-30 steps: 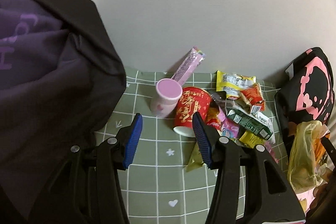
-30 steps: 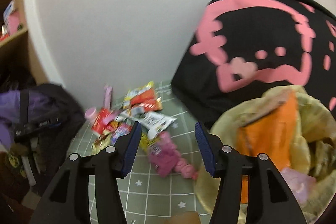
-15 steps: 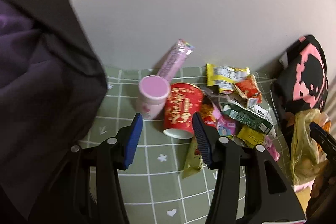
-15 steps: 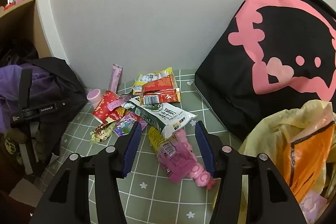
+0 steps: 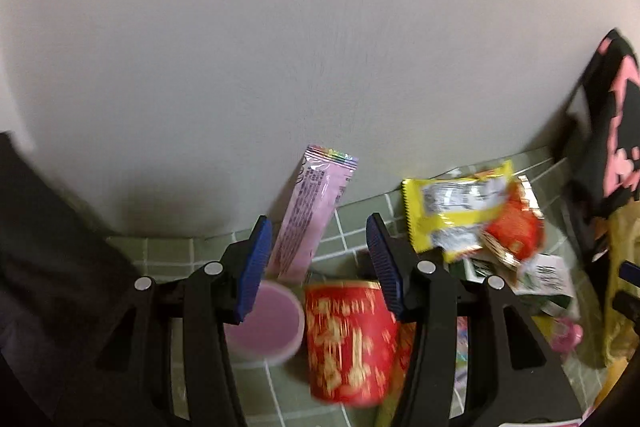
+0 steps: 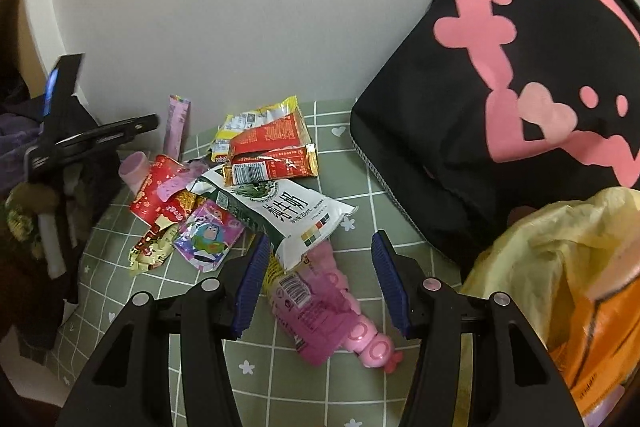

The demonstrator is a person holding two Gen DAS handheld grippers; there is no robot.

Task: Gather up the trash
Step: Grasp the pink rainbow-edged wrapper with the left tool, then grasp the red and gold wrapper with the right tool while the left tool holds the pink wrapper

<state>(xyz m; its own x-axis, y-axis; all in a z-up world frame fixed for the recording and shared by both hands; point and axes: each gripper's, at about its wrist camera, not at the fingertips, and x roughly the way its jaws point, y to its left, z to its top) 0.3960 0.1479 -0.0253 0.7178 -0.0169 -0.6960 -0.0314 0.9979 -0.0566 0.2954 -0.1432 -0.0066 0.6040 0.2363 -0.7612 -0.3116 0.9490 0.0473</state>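
A pile of trash lies on a green checked cloth [image 6: 360,195]. In the left wrist view my left gripper [image 5: 318,263] is open and empty, low over a red paper cup [image 5: 348,339] lying on its side and a pink cup [image 5: 268,323], with a long pink wrapper [image 5: 308,219] leaning on the wall behind. In the right wrist view my right gripper [image 6: 316,283] is open and empty, just above a pink pouch [image 6: 320,311] and a white milk pouch [image 6: 280,211]. The left gripper shows at the left there [image 6: 64,107].
A yellow trash bag [image 6: 560,267] with orange packaging inside sits at the right. A black bag with pink shapes [image 6: 520,67] stands behind it. A dark backpack [image 6: 48,187] lies at the left. Yellow and red wrappers [image 5: 472,211] lie by the white wall.
My left gripper has moved forward and down, close over the red and pink cups. My right gripper has swung from the yellow bag towards the trash pile and lowered over the pink pouch.
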